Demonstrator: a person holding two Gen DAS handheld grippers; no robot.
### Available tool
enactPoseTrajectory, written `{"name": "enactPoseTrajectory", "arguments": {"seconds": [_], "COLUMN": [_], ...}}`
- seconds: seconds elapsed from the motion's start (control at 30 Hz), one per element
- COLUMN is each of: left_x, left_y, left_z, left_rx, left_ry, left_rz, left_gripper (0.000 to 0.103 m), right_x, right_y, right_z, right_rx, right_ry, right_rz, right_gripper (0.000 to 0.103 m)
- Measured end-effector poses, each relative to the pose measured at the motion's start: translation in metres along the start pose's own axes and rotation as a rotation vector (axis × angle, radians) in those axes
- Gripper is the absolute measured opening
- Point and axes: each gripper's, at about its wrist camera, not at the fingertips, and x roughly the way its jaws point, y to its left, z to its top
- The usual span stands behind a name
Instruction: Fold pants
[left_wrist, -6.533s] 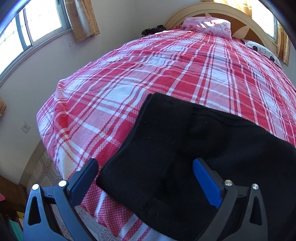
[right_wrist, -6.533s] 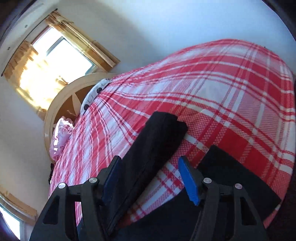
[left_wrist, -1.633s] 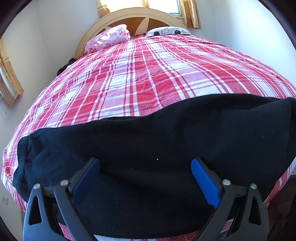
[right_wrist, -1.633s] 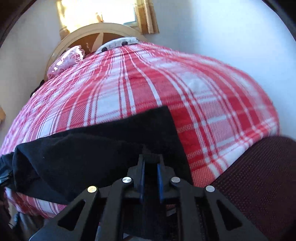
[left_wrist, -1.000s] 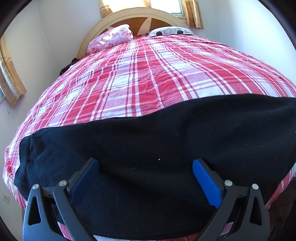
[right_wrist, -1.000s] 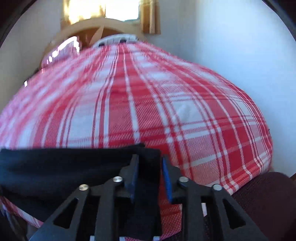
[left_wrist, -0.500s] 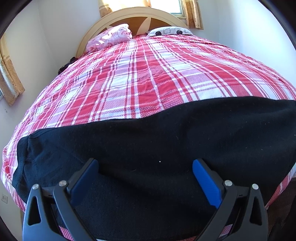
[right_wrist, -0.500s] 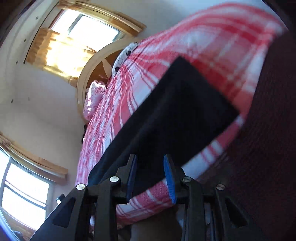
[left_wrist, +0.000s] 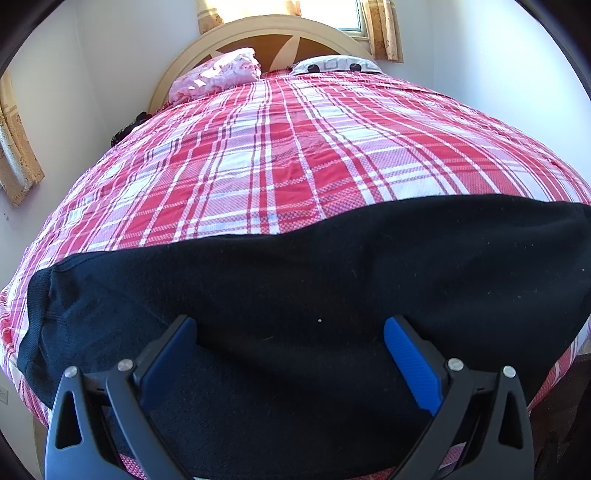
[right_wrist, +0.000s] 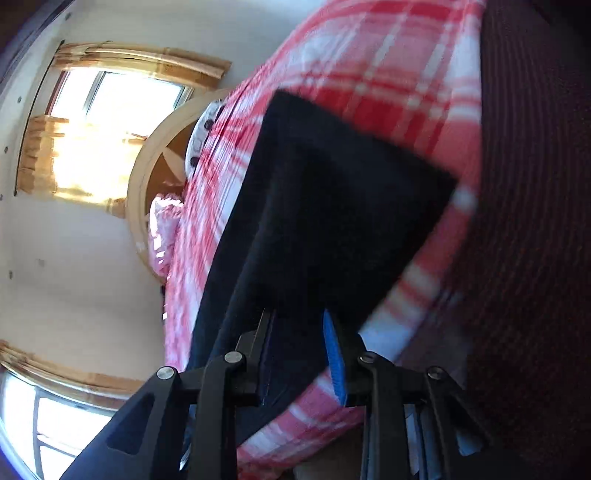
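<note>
The black pants (left_wrist: 295, 295) lie in a long band across the near edge of the bed, legs stacked one on the other. My left gripper (left_wrist: 291, 336) is open and hovers just above the middle of the band, touching nothing I can see. In the right wrist view the pants (right_wrist: 332, 206) run away along the bed edge, their squared end at the right. My right gripper (right_wrist: 299, 332) is rolled sideways at the pants' near edge. Its jaws stand a little apart with black cloth between them, and the image is blurred.
The bed (left_wrist: 295, 147) has a red and white plaid sheet. A pink pillow (left_wrist: 218, 74) and a spotted pillow (left_wrist: 332, 64) lie at the wooden headboard. Walls close in on both sides. A dark maroon surface (right_wrist: 535, 221) lies beside the bed's corner.
My right gripper, shut on the pant end a second ago, has opened slightly and rolled sideways along the bed edge. The left gripper has stayed open over the pants.
</note>
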Motion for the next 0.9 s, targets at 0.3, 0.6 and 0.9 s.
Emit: {"name": "enactPoseTrajectory", "arguments": {"seconds": [0.3, 0.6, 0.9], "left_x": [0.001, -0.001, -0.004], "left_y": [-0.001, 0.001, -0.001], "left_z": [0.001, 0.003, 0.002], "left_rx": [-0.004, 0.021, 0.055], "left_ry": [0.0, 0.005, 0.009], "left_rz": [-0.001, -0.009, 0.002], "left_gripper": [0.103, 0.103, 0.103], "right_x": [-0.004, -0.03, -0.026], "right_y": [-0.003, 0.056, 0.043], "right_z": [0.01, 0.016, 0.029], "right_rx": [0.042, -0.26, -0.321], "right_ry": [-0.141, -0.205, -0.081], "right_rz": [-0.017, -0.067, -0.274], "right_gripper": [0.028, 0.003, 0.004]}}
